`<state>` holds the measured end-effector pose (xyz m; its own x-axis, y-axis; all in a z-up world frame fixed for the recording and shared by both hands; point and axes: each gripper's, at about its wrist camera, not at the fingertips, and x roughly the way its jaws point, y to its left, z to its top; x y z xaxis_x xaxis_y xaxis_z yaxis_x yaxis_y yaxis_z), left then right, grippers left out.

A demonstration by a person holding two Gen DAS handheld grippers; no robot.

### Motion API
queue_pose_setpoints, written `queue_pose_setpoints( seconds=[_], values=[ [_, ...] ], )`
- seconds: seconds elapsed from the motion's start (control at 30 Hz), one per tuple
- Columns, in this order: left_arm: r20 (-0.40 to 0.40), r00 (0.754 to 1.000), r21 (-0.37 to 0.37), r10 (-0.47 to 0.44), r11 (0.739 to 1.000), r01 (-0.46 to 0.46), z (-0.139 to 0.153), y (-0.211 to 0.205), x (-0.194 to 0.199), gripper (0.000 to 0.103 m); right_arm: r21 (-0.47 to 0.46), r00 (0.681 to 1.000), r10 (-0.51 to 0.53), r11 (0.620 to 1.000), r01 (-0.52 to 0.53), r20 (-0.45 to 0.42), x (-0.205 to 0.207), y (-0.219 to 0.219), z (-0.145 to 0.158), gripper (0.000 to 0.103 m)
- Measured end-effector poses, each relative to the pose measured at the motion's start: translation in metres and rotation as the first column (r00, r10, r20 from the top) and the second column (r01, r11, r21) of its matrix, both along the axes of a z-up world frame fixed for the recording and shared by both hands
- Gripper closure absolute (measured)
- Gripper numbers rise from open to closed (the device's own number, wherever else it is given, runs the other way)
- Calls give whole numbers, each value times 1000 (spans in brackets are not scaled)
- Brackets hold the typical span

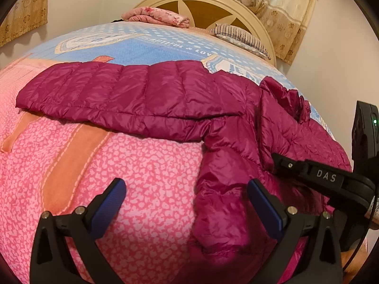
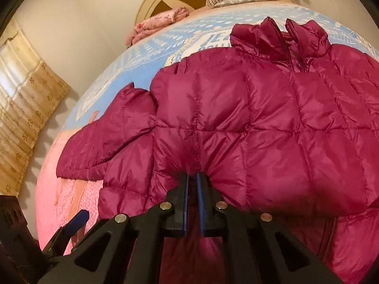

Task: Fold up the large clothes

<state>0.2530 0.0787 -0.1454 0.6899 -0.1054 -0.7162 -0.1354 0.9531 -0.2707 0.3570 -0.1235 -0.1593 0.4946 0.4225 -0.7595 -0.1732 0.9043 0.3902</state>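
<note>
A magenta puffer jacket (image 2: pixel 236 123) is lying front-up on the bed (image 1: pixel 146 165), spread over the pink-and-blue bedspread, collar (image 2: pixel 281 37) pointing toward the headboard (image 1: pixel 201 7). One sleeve (image 1: pixel 113 94) is stretching straight out to the side, flat — not folded in yet. The zipper is looking closed most of the way up.

The right claw (image 2: pixel 192 179) is pinching shut on a bunch of jacket fabric on the front panel, on the stretched sleeve's side; the quilting is puckering right at the pads. The left claw (image 1: pixel 187 203) is hanging wide open over the bedspread by the jacket's near edge, some of that edge lying between its pads, gripping nothing.

Progress: early, judging by the layout. Jacket is laid out and roughly flattened, that much looks done. No fold is showing anywhere — body is lying at full width, visible sleeve fully extended, the other sleeve out of view so cannot tell. Left to do: sleeves in, sides over, then halving the body. The right claw's pinch is probably the start of the first fold or a smoothing tug; cannot tell which.
</note>
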Motion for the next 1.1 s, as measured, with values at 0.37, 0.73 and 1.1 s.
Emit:
queue_pose_setpoints(
  seconds=[0.37,0.73,1.1],
  values=[
    [-36,999,77,-23,997,26,5,-13,5,0,-76,959,-215,970,231,183,-26,-102,87,96],
    [9,995,128,-100,987,98,56,-76,52,0,-215,903,-420,877,429,89,-43,-220,24,96],
    [-97,995,235,-37,970,59,3,-104,80,0,-157,901,-419,888,432,112,-47,-224,5,96]
  ],
)
